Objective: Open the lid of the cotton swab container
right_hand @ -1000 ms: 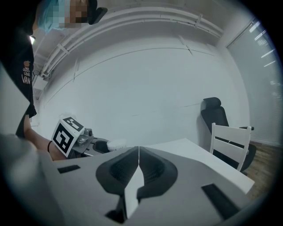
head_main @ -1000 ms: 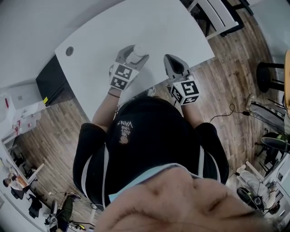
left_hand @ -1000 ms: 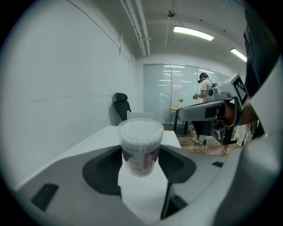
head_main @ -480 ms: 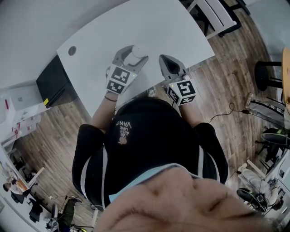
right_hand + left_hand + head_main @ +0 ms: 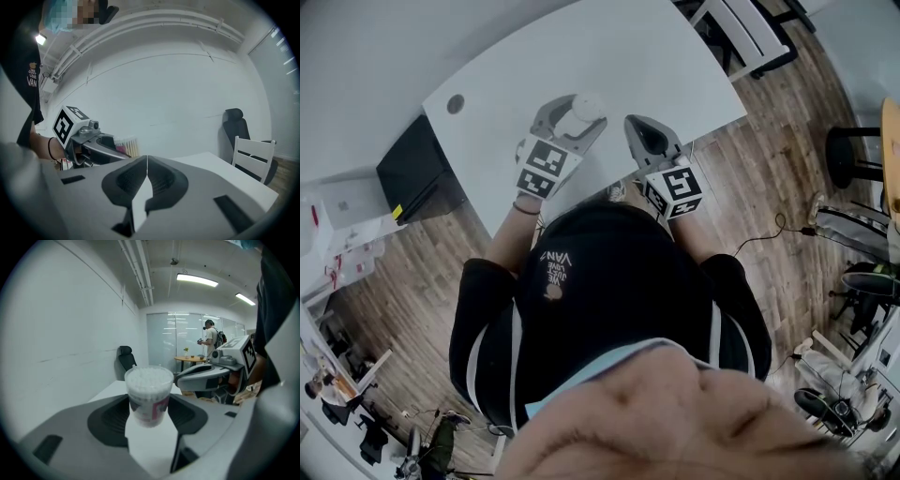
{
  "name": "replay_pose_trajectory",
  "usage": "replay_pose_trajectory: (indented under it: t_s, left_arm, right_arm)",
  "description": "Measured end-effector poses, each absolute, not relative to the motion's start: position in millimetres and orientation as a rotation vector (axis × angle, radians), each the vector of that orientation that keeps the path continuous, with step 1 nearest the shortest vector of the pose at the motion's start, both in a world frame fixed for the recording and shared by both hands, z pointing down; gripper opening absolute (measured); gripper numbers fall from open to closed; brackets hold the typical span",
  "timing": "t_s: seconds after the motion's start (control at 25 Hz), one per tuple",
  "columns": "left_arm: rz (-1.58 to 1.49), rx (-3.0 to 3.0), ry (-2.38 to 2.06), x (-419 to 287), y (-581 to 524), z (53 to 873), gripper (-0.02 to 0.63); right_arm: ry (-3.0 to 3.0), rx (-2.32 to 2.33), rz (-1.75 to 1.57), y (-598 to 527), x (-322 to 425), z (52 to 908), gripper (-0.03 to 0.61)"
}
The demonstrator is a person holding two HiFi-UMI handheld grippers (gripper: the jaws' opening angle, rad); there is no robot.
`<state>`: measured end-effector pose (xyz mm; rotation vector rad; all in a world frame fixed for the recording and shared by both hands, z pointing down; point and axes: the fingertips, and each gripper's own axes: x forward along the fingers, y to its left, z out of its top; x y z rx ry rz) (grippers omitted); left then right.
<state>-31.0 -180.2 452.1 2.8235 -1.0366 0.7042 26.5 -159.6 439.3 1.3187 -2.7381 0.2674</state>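
The cotton swab container (image 5: pixel 149 392) sits upright between the left gripper's (image 5: pixel 575 114) 2 jaws, which clamp its sides, over the white table (image 5: pixel 628 56). Near it, the right gripper's (image 5: pixel 146 161) jaws are pressed together, empty.

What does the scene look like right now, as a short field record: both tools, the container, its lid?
left tool: shut on the cotton swab container, a pad on each side
right tool: shut, nothing between the jaws, beside the left tool
container pose: upright, appears to be off the table
container top: white swab heads show
lid: cannot tell whether a clear one covers them
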Motion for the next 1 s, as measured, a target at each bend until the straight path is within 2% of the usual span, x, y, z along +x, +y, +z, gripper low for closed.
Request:
replay_pose_trajectory:
  t_s: [0.8,0.84,0.96,1.0]
  left_arm:
    - [0.87,2.809,-0.964,-44.3,-159.3,472.0,0.262]
    - [0.878,2.808,-0.962,-44.9,-159.3,473.0,0.262]
    - [0.9,2.806,-0.958,-45.9,-158.8,475.7,0.261]
    - [0.907,2.808,-0.957,-46.1,-158.3,476.3,0.262]
  right_arm:
    - [-2.811,1.167,0.179,-139.1,-12.7,423.6,0.017]
    - [-2.814,1.153,0.179,-138.6,-14.7,423.6,0.025]
    - [-2.821,1.102,0.183,-136.4,-21.7,424.9,0.139]
    - [-2.824,1.086,0.183,-135.5,-24.0,425.1,0.15]
